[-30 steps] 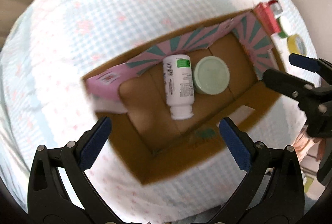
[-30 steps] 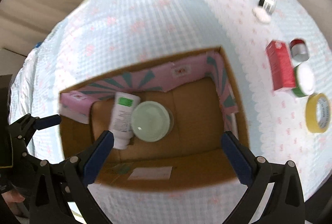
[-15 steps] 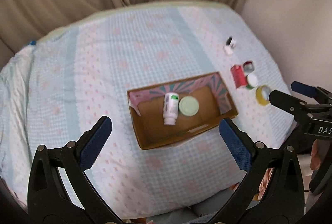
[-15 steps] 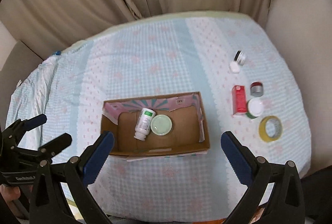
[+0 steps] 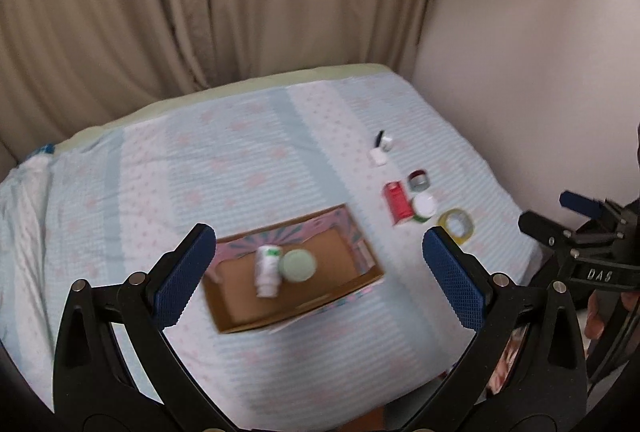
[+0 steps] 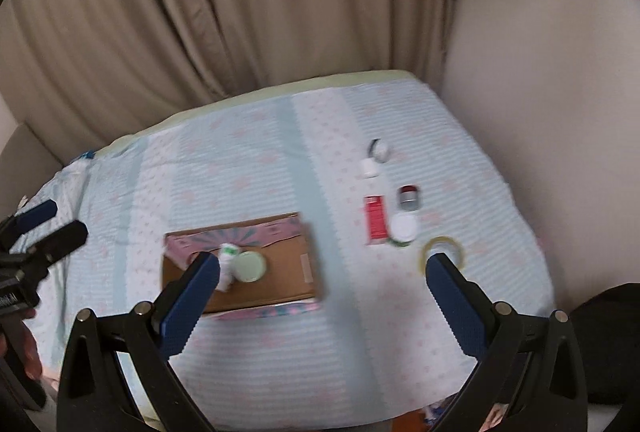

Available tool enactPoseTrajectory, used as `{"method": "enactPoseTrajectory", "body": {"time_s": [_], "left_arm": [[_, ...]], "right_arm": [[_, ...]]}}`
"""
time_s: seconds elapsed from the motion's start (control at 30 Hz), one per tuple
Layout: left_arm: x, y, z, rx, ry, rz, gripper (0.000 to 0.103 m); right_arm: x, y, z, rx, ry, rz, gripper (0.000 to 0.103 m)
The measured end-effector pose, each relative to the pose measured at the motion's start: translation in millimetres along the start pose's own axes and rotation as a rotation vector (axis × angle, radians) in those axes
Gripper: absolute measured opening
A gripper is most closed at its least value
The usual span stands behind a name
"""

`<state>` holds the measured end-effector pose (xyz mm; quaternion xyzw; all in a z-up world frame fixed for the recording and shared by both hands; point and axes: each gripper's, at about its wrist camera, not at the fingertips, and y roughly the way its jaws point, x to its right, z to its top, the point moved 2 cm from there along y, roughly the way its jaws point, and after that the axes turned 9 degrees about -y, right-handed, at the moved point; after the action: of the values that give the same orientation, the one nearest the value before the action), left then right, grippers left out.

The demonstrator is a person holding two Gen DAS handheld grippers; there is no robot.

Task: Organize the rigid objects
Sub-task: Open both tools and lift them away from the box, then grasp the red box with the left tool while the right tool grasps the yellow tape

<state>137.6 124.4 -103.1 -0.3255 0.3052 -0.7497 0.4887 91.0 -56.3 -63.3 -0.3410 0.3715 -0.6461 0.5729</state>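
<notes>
Box (image 5: 296, 312) with bottle (image 5: 267, 271) now lies farther below both pulled-back grippers, left (image 5: 318, 278) and right (image 6: 322, 298), each spread wide.

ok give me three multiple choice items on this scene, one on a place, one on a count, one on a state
1. Where is the yellow tape roll?
A. inside the cardboard box
B. on the bedspread, right of the box
C. in a gripper

2. How many items lie in the cardboard box?
A. two
B. four
C. none

3. How does the white bottle sit?
A. upright
B. on its side
C. held

Answers: 1 B, it rests on the bedspread near the red carton. 2 A, bottle and pale green lid. 3 B, it lies flat; left gripper and right gripper are open.
</notes>
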Motion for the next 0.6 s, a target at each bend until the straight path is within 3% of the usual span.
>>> {"method": "enactPoseTrajectory", "body": {"time_s": [0.3,0.4,0.6], "left_arm": [[118.2,64.1,16.7,0.002,-0.068,0.004,0.103],[155.6,103.7,18.0,-0.025,-0.075,0.034,0.103],[194.7,184.1,16.2,-0.097,-0.077,0.061,0.103]], "right_arm": [[119.8,10.3,-17.3,0.036,-0.031,-0.005,0.103],[155.4,23.5,-25.7,0.039,-0.036,0.012,0.103],[205.1,75.3,-48.7,0.0,-0.068,0.046,0.103]]}}
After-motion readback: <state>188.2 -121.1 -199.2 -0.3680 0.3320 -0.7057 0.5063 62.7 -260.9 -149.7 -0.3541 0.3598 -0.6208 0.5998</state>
